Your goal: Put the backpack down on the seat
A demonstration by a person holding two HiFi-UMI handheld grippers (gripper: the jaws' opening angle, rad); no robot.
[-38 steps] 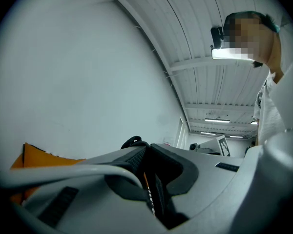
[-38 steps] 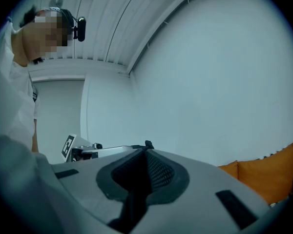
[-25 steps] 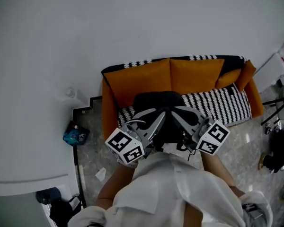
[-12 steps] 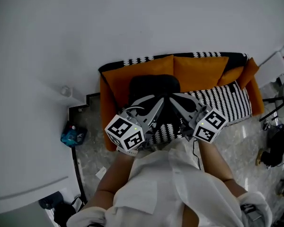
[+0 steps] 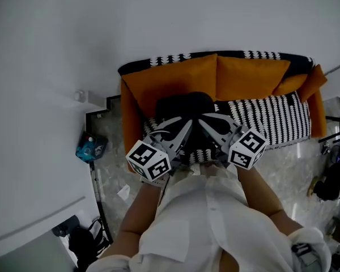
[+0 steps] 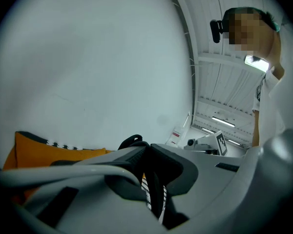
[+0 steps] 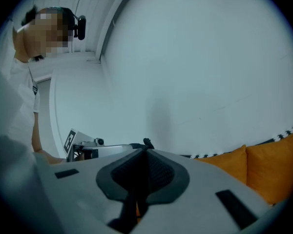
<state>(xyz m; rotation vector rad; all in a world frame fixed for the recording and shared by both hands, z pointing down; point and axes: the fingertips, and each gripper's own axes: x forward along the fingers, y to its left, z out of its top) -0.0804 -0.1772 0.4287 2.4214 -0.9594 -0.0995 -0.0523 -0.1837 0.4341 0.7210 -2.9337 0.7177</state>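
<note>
backpack (image 5: 184,105) dropping lower onto sofa (image 5: 158,86) seat, left gripper (image 5: 182,125) and right gripper (image 5: 205,121) jaws clamping its straps

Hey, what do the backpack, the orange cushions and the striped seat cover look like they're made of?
Backpack: black fabric, probably nylon or similar; matte, with a soft outline and no shine.
Cushions: orange cloth, matte, plump with soft creases.
Seat cover: black-and-white woven or knitted textile, judging by its zigzag stripes; the weave itself is too small to tell.
</note>
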